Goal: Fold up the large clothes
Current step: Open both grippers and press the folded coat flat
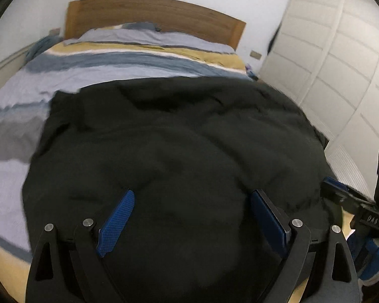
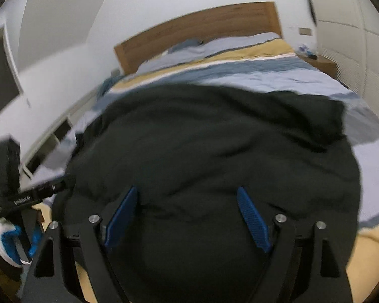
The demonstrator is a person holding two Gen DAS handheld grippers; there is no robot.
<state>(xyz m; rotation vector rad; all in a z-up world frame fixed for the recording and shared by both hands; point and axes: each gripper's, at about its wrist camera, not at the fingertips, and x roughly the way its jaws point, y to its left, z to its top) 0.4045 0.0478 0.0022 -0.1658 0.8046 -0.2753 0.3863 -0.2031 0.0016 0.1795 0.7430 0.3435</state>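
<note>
A soft, rumpled black garment (image 1: 179, 139) covers the striped bedding (image 1: 93, 65); both the left gripper (image 1: 192, 217) and the right gripper (image 2: 187, 217) are spread, empty; motion blur hides its seams.

Black garment (image 1: 179, 131), blue-yellow striped bedding (image 1: 108, 60)

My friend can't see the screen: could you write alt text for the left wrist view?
A large black garment lies spread on a bed with a striped duvet; the left gripper hovers over it, jaws open and empty. A wooden headboard stands behind.
</note>
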